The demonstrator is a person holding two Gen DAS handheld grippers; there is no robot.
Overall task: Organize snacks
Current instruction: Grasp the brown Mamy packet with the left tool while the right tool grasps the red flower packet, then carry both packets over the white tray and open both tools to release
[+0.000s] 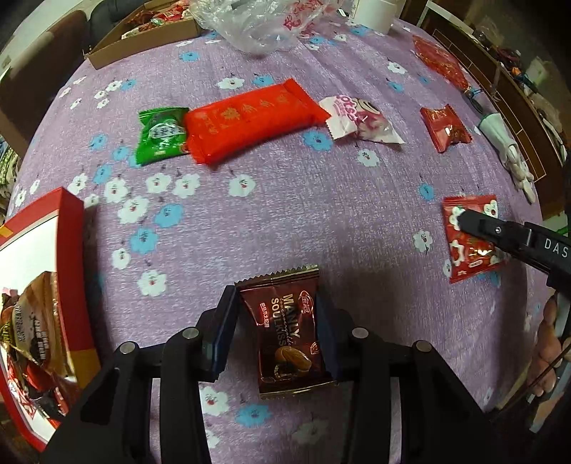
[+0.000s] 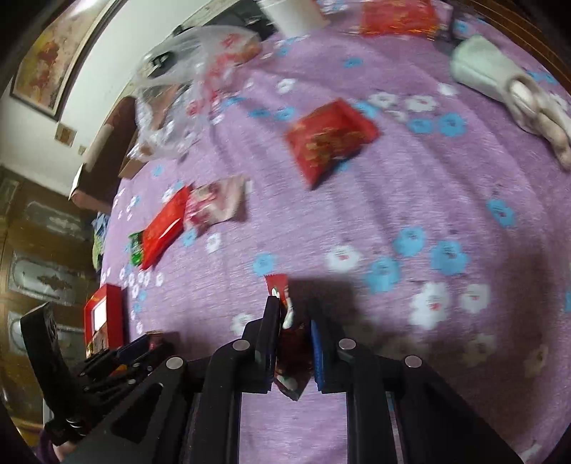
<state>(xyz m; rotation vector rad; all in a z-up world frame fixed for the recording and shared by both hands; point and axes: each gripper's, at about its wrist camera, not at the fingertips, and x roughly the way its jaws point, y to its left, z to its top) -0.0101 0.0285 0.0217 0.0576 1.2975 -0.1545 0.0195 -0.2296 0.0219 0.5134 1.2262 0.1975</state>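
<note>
My left gripper [image 1: 276,299] is shut on a dark brown snack packet [image 1: 289,335] with a serrated top edge, pads pressing both its sides just above the purple flowered tablecloth [image 1: 285,200]. To its left stands a red box [image 1: 39,228] holding brown packets [image 1: 32,328]. My right gripper [image 2: 293,305] is shut on a small red packet with white flowers [image 2: 282,289], held edge-on between its pads. The left wrist view shows that same right gripper [image 1: 464,221] lying over the red flowered packet [image 1: 467,257] at the right.
A green packet [image 1: 160,135], a long red pack [image 1: 249,117], a pink-and-white packet [image 1: 357,117] and a small red packet [image 1: 444,128] lie across the middle. A plastic bag [image 1: 264,21] and a cardboard box [image 1: 142,39] sit at the far edge. A white object [image 1: 503,142] lies at the right.
</note>
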